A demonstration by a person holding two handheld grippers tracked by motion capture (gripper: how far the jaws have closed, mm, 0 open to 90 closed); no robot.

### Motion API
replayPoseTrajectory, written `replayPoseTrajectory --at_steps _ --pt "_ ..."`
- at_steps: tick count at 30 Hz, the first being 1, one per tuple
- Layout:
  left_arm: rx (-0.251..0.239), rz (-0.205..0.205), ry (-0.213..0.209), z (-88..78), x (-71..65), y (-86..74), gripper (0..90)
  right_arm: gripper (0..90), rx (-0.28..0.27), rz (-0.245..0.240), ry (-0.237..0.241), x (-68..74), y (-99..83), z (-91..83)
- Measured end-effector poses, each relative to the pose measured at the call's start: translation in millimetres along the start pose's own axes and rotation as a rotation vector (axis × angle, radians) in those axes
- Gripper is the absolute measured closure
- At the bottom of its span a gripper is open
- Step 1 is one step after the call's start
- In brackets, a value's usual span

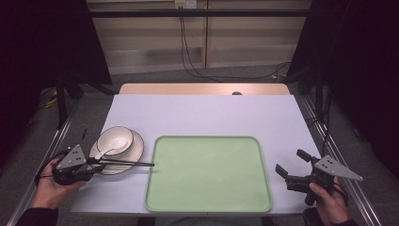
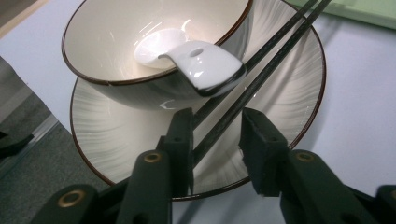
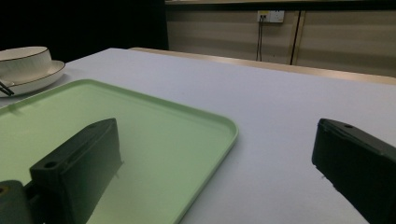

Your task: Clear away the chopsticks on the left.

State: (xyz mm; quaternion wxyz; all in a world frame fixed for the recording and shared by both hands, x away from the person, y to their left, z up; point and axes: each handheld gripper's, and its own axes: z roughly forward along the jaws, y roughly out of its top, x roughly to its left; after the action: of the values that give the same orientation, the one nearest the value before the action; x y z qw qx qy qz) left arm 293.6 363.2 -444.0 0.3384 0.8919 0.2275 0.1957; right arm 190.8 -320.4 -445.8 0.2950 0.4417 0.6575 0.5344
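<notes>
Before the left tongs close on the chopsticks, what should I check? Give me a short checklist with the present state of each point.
1. Both chopsticks lie between the jaws of the left tongs: ok.
2. Left tongs open enough to close on them: ok.
3. Chopsticks free of the spoon: cannot tell; its handle sits very close beside them.
4. Bowl sits steady on the plate: ok.
5. Green tray has free space: ok.
6. Right tongs open and away from the dishes: ok.
</notes>
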Motion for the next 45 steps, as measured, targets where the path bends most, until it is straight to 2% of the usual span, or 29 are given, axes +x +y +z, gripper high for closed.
replayPoseTrajectory --at_steps 1,6,10,12,15,16,20,21,23,26,27,28,33,37,39,40,45 --pt "0.02 0.022 -0.018 -0.2 0.0 2.0 65.7 0.6 0.0 0.003 0.0 0.2 -0.1 0.1" --pt "0.031 0.038 -0.033 1.4 -1.7 4.8 68.1 0.6 0.001 0.005 0.001 0.3 -0.2 0.2" --pt "0.033 0.031 -0.039 2.0 -1.6 5.8 72.2 0.6 -0.002 0.011 -0.001 0.8 -0.1 0.6" --pt "0.039 0.027 -0.044 2.6 -3.9 7.2 72.4 0.6 0.002 -0.003 -0.004 0.4 -0.2 0.8" --pt "0.049 0.055 -0.059 4.8 -9.2 10.9 72.8 0.6 -0.001 0.014 0.001 0.6 -0.1 0.6" --pt "0.052 0.056 -0.053 5.6 -10.5 11.4 72.8 0.6 -0.006 0.013 -0.004 0.4 -0.1 1.0" --pt "0.054 0.071 -0.075 7.7 -12.3 14.6 73.0 0.5 -0.003 0.016 -0.002 0.3 -0.2 1.0" --pt "0.06 0.085 -0.083 7.5 -11.6 15.7 73.6 0.6 -0.003 0.016 -0.002 0.3 -0.2 0.9" --pt "0.07 0.086 -0.078 7.7 -12.6 16.7 74.5 0.6 -0.002 0.017 -0.001 0.1 -0.2 0.8" --pt "0.088 0.129 -0.113 8.6 -12.2 20.2 78.5 0.6 -0.001 0.019 0.0 -0.1 -0.3 0.7" --pt "0.086 0.125 -0.124 8.9 -12.8 20.9 79.8 0.6 -0.003 0.021 -0.001 -0.1 -0.4 0.8" --pt "0.095 0.141 -0.128 8.5 -12.1 21.9 80.8 0.6 -0.003 0.026 0.003 0.0 -0.4 0.9" --pt "0.09 0.146 -0.149 8.0 -12.8 23.0 84.6 0.6 -0.002 0.021 0.0 -0.3 -0.5 0.8" --pt "0.083 0.13 -0.154 7.5 -12.1 22.1 85.8 0.6 -0.003 0.019 0.0 -0.7 -0.5 0.7" --pt "0.085 0.109 -0.147 7.0 -11.9 21.5 85.8 0.5 -0.002 0.019 -0.001 -0.7 -0.5 0.6" --pt "0.074 0.096 -0.159 7.4 -11.8 20.9 85.8 0.5 -0.002 0.02 -0.001 -0.7 -0.5 0.6" --pt "0.075 0.081 -0.163 4.0 -12.6 22.3 86.0 0.5 -0.001 0.021 -0.001 -0.9 -0.5 0.8"
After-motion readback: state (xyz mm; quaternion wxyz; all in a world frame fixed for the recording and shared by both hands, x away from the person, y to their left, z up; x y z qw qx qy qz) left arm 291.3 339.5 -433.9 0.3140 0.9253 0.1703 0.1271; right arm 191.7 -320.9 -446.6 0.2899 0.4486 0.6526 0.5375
